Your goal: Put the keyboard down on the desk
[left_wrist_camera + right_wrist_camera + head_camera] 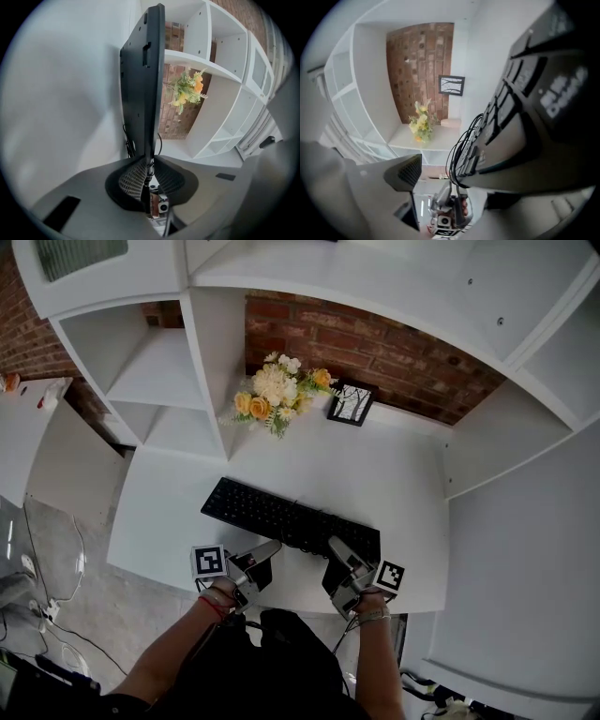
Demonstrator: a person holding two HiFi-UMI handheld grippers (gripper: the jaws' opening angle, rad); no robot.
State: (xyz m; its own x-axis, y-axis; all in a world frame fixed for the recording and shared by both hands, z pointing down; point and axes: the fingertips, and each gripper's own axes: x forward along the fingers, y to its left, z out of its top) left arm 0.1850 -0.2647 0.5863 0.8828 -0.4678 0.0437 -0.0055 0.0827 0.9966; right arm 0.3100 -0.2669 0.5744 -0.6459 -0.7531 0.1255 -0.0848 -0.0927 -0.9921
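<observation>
A black keyboard (281, 517) lies level across the near part of the white desk (394, 474); I cannot tell whether it rests on the desk or hangs just above it. My left gripper (270, 549) is at its near edge, left of the middle. In the left gripper view its ribbed pads (133, 180) clamp the keyboard's (143, 79) thin edge. My right gripper (336, 549) is at the near right corner. In the right gripper view its jaws stand wide apart: the keyboard (525, 103) lies along one jaw, and the other pad (410, 171) is free of it.
A bunch of yellow and white flowers (277, 390) and a small framed picture (351, 403) stand at the back of the desk against the brick wall. White shelves (159, 371) rise at the left. The keyboard's black cable (461, 145) loops near the right gripper.
</observation>
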